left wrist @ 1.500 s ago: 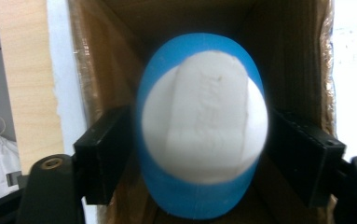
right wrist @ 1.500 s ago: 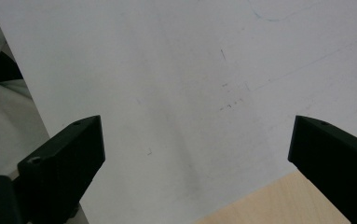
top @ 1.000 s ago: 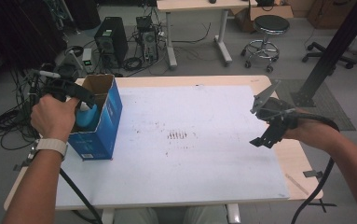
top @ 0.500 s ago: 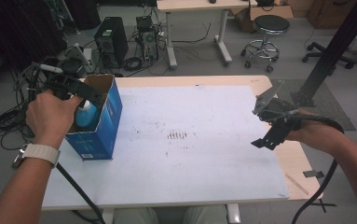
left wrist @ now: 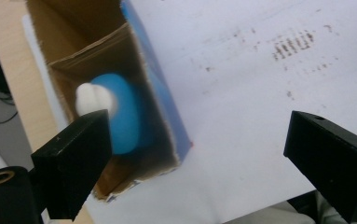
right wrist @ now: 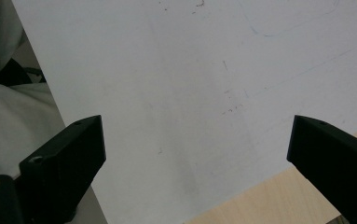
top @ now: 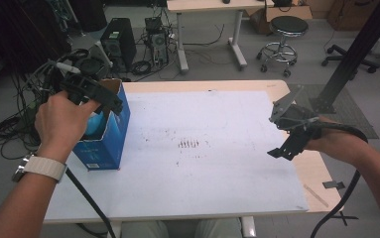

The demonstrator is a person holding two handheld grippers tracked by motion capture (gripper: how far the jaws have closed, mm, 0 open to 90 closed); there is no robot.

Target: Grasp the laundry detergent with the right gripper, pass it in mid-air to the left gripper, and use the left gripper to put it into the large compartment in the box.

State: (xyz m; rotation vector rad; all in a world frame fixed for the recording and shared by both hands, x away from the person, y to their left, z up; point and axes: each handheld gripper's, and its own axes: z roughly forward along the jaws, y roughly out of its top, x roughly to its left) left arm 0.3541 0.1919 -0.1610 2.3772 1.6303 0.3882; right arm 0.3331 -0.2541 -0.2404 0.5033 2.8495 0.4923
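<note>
1. Wide wooden desk [top: 296,171] with a white sheet over its top – mostly bare, faint dark smudges mid-sheet.
2. Open-topped blue cardboard box [top: 109,134] stands at the desk's left edge; in the left gripper view its brown inner walls [left wrist: 80,56] show, flaps up.
3. Round blue-and-white soft object [left wrist: 113,112] sits down inside the box, leaning toward one wall – a white patch on top, blue below. From the high view a bit of it [top: 95,130] peeks past the hand.
4. Left claw [top: 110,101] hovers just above the box mouth, held in the person's left hand [top: 61,121]. Jaws have just been opening and stand wide; nothing between them, not touching the object.
5. Right claw [top: 282,148] hangs over the desk's right side, well apart from the box; jaws spread wide and empty, bare sheet under them in the right gripper view.
6. Handling, judged: object looks light and squashy, likely plush or foam, not fragile, not slippery. Smooth rounded sides could roll out of a shallow pinch.
7. Where to grip, judged: across the narrower blue body below the white patch, jaws coming straight down. Box is light too and may tip or slide if a wall gets bumped.
</note>
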